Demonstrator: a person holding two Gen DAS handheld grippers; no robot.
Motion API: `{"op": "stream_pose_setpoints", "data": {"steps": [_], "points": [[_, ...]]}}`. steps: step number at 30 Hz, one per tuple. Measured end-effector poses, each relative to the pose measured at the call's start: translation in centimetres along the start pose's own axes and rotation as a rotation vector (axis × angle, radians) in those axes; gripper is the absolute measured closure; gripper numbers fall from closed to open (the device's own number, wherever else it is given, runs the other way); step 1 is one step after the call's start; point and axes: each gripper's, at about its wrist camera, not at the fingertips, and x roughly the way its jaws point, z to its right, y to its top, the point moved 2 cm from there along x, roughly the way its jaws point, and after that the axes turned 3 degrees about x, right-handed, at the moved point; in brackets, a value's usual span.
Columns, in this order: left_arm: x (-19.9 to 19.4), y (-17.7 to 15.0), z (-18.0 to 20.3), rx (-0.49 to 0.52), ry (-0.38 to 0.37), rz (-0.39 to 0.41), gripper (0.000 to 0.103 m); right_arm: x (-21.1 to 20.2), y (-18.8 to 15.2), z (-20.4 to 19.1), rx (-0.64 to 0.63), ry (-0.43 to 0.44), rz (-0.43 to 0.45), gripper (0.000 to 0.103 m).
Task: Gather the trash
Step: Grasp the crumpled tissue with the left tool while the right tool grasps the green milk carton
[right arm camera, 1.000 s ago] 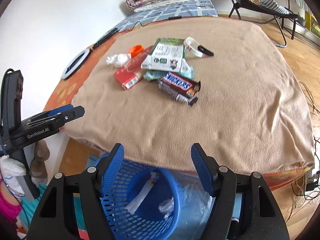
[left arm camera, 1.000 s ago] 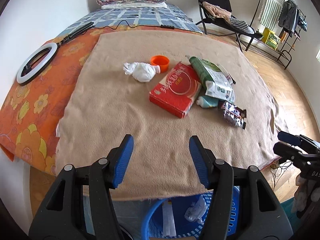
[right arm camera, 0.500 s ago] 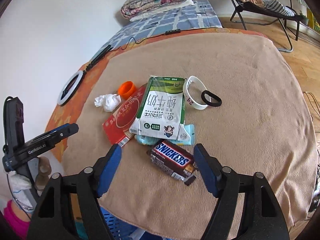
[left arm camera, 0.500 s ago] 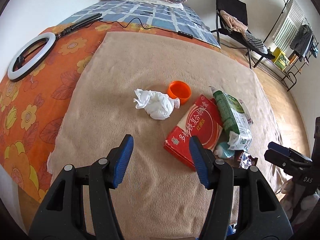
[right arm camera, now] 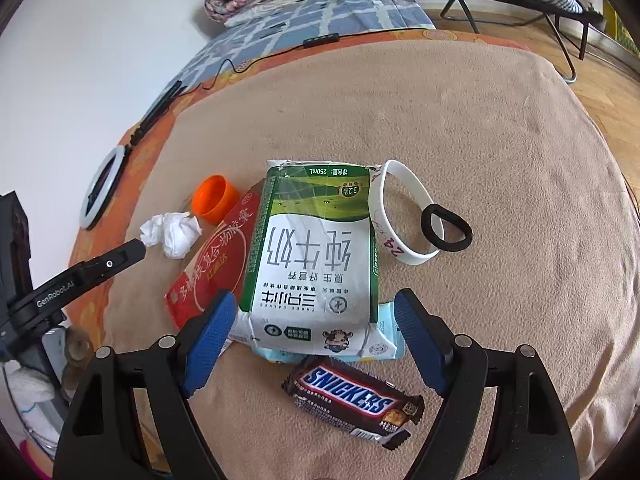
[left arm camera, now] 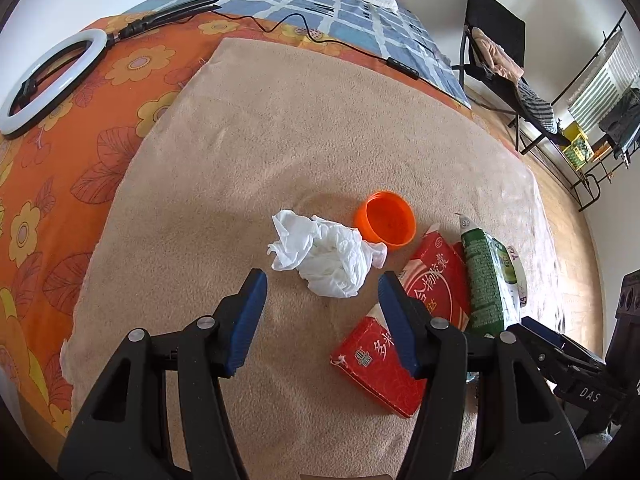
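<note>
Reaching in for the next pieces of trash, nothing picked up yet.

Left fingers (left arm camera: 320, 292) spread and empty, poised just short of the crumpled tissue (left arm camera: 326, 258); right fingers (right arm camera: 314, 312) spread wide and empty, straddling the near end of the milk carton (right arm camera: 314, 256), candy bar (right arm camera: 354, 398) lying just below them. Orange cap (left arm camera: 386, 222) touching the tissue's far side, red box (left arm camera: 404, 328) beside it and partly under the carton, white wristband (right arm camera: 400, 216) and black hair tie (right arm camera: 446, 228) off to the carton's right, all on the tan blanket (left arm camera: 280, 128) over the bed. Next, probably: lower, close on tissue and carton, carry away to a bin. Compared with a second ago: blue basket gone from both views, trash much nearer, right fingers wider apart.
</note>
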Motion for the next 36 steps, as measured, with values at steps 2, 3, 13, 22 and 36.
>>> {"op": "stream_pose_setpoints", "data": {"steps": [2, 3, 13, 22, 36], "points": [[0.5, 0.3, -0.2, -0.003, 0.007, -0.004, 0.043, 0.5, 0.3, -0.1, 0.011, 0.0, -0.008, 0.022], [0.7, 0.4, -0.2, -0.005, 0.008, -0.006, 0.043, 1.1, 0.8, -0.4, 0.018, 0.005, -0.025, 0.022], [2.9, 1.0, -0.1, -0.016, 0.002, -0.035, 0.044, 3.5, 2.0, -1.0, 0.029, -0.036, -0.049, 0.022], [3.8, 1.3, -0.2, -0.023, -0.03, -0.049, 0.064, 4.5, 2.4, -0.4, 0.074, -0.01, -0.052, 0.022], [1.6, 1.1, -0.2, 0.017, -0.003, -0.001, 0.075, 2.6, 1.4, 0.2, 0.087, 0.088, -0.023, 0.024]]}}
